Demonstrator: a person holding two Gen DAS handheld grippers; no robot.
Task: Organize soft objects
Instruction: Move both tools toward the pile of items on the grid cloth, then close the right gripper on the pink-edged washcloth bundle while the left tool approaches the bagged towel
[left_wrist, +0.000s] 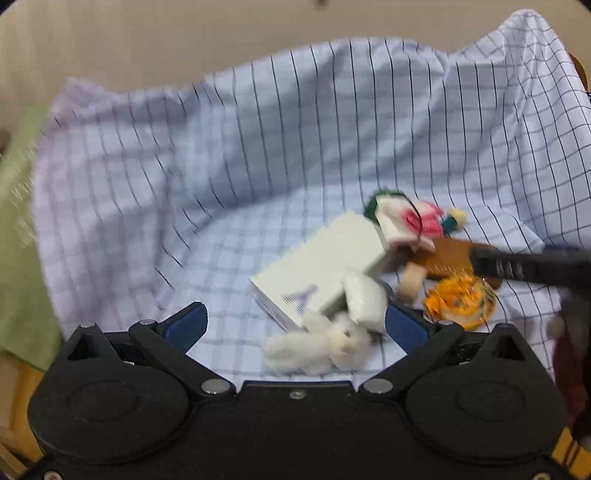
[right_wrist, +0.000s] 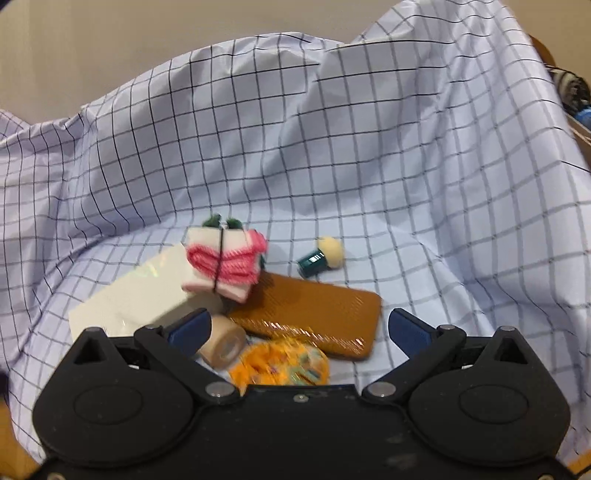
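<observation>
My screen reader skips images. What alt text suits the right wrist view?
An open gripper hovers over a checked cloth holding a brown case, white box, pink-and-white sock bundle, tan tape roll and orange packet.

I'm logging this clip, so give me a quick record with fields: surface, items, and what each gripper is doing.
surface: checked cloth, rumpled
left gripper: open, over the fluffy white toy
right gripper: open, holding nothing
hard items: white box, brown case
soft items: pink and white bundle leaning on the white box, orange pouch
others: beige tape roll, small green bottle
</observation>
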